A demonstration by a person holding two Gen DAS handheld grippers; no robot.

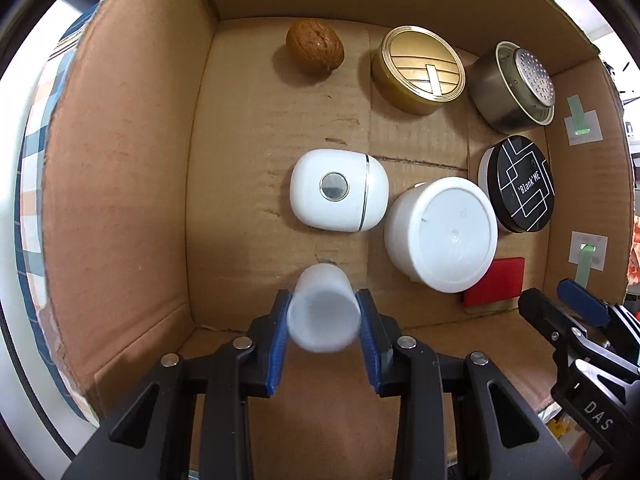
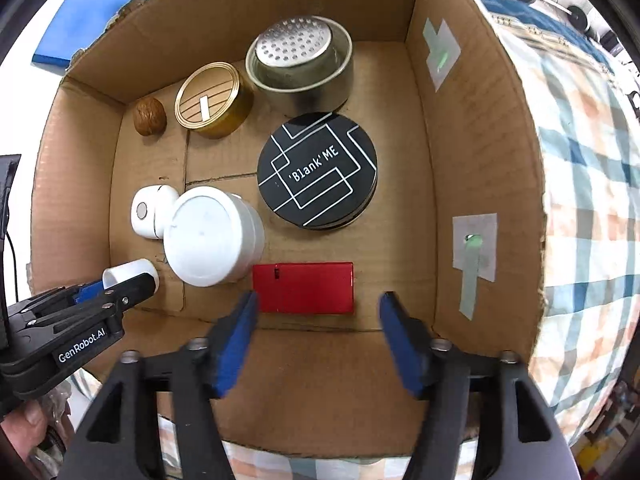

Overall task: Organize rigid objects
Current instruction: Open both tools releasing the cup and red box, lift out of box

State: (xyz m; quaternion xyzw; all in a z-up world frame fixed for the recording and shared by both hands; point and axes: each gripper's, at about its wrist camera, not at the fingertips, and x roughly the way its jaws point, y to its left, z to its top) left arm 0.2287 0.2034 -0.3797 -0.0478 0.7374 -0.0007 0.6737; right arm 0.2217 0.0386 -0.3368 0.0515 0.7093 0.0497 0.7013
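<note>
My left gripper (image 1: 323,312) is shut on a small white cylinder (image 1: 322,312) and holds it inside the cardboard box (image 1: 120,200) near the front wall; it also shows in the right wrist view (image 2: 130,274). My right gripper (image 2: 318,308) is open and empty above a red rectangular case (image 2: 304,288). In the box lie a walnut (image 1: 315,51), a gold tin (image 1: 418,70), a perforated metal cup (image 1: 514,88), a black "Blank ME" disc (image 1: 520,184), a white round jar (image 1: 444,234) and a white rounded case (image 1: 338,190).
The box stands on a checkered cloth (image 2: 580,184). Taped green tabs (image 2: 474,256) sit on the right box wall. A blue sheet (image 2: 86,16) lies behind the box. The left half of the box floor (image 1: 240,140) is bare cardboard.
</note>
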